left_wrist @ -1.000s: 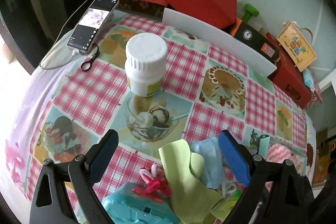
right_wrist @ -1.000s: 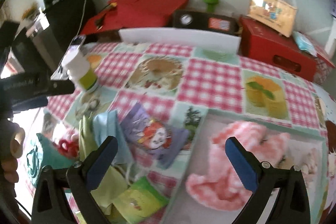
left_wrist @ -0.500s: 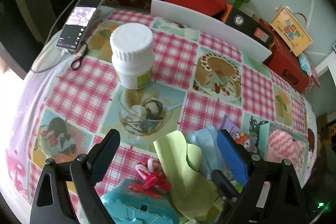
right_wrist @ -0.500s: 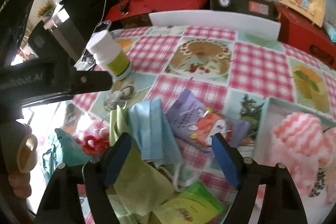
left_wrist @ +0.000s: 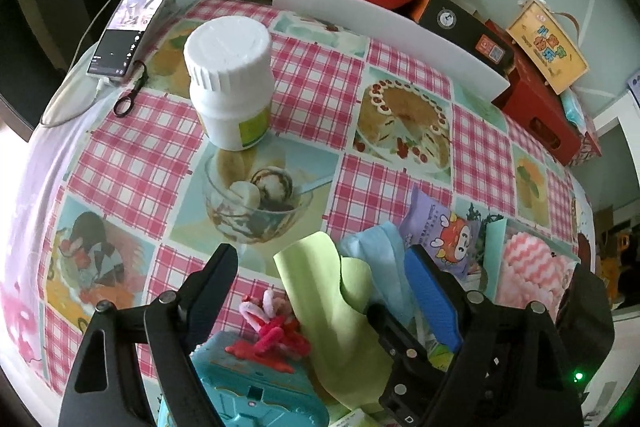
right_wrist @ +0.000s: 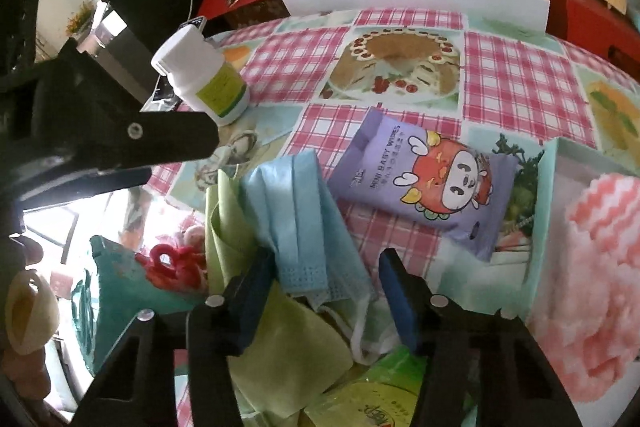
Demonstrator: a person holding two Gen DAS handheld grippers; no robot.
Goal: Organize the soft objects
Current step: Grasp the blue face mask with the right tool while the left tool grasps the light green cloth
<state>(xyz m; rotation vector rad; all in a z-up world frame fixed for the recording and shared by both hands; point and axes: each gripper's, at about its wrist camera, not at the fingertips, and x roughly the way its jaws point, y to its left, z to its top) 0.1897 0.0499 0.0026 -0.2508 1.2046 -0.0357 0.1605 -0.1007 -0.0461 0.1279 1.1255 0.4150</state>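
likely limp and light, the blue face mask (right_wrist: 304, 223) is best pinched mid-fold; right gripper (right_wrist: 326, 287) jaws are closing around it, not yet pressed.

Both tilt steeply downward: the right hand-held gripper (right_wrist: 326, 283) is closing, the left hand-held gripper (left_wrist: 320, 275) narrowing slightly.

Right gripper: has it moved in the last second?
Yes. The right gripper has come down and left from over the pink fluffy cloth onto the blue face mask, jaws closing around it.

Black tongs (right_wrist: 326, 275), blue pads (right_wrist: 394, 287), silver screws, triangular cut-outs
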